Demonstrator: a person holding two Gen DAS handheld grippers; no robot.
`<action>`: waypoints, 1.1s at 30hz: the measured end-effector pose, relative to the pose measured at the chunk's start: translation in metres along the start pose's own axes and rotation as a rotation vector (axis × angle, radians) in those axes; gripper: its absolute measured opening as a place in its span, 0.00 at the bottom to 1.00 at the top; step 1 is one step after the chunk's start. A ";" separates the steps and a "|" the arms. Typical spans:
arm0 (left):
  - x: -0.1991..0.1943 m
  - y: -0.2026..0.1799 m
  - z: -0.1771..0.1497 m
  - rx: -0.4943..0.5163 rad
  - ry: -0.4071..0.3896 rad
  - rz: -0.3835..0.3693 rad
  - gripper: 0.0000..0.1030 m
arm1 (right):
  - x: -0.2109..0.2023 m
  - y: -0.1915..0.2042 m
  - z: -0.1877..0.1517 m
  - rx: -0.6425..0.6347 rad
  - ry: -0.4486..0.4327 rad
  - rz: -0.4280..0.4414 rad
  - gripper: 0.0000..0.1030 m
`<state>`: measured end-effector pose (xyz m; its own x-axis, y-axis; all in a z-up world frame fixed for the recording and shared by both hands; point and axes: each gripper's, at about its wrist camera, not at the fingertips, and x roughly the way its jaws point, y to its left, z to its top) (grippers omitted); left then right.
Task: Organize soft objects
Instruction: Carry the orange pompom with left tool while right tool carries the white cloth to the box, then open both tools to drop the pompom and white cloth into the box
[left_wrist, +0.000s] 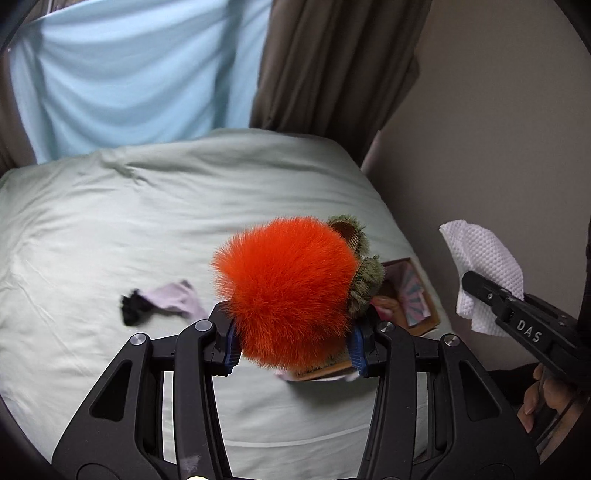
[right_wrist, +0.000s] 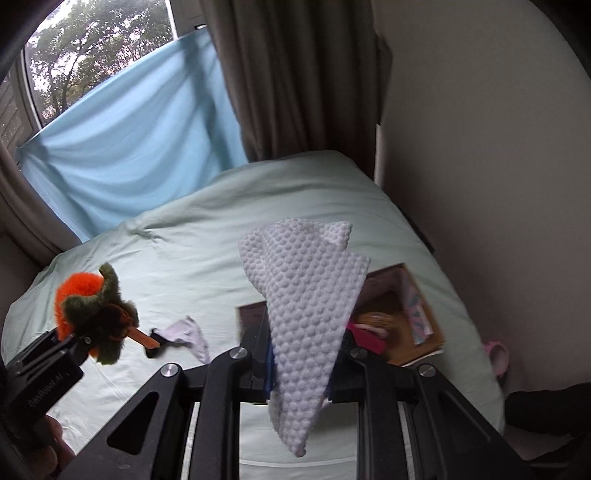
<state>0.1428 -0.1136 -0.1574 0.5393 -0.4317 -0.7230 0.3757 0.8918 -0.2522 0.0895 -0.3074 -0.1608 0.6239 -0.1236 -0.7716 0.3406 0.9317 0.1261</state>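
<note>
Above the bed (left_wrist: 110, 221), the left gripper (left_wrist: 293, 345) clamped an orange plush toy (left_wrist: 284, 291) while the right gripper's (right_wrist: 301, 373) jaws pinched a white embossed cloth (right_wrist: 306, 295), both apparently bound for the cardboard box (right_wrist: 432, 332).

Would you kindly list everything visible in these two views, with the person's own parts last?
Fluffy plush toy: one, orange and olive, held in left tongs.
Embossed paper towel: one, white, held in right tongs.
Cardboard box: one, brown, on bed near wall, items inside.
Small cloth: one, lilac with black, on bed.
Bedsheet: one, pale green.
Draped sheet: one, light blue, at window.
Curtain: brown.
Hand: one, gripping right tongs.
</note>
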 end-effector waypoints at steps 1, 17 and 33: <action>0.008 -0.012 -0.002 -0.001 0.013 -0.003 0.40 | 0.003 -0.010 0.000 -0.001 0.010 0.000 0.18; 0.169 -0.104 -0.030 -0.050 0.248 0.068 0.40 | 0.139 -0.114 0.011 -0.073 0.257 0.081 0.18; 0.240 -0.101 -0.059 -0.014 0.419 0.170 0.76 | 0.232 -0.132 -0.007 -0.018 0.451 0.168 0.32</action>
<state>0.1896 -0.2993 -0.3433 0.2399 -0.1893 -0.9522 0.2961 0.9483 -0.1140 0.1847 -0.4565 -0.3608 0.3005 0.1863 -0.9354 0.2466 0.9322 0.2649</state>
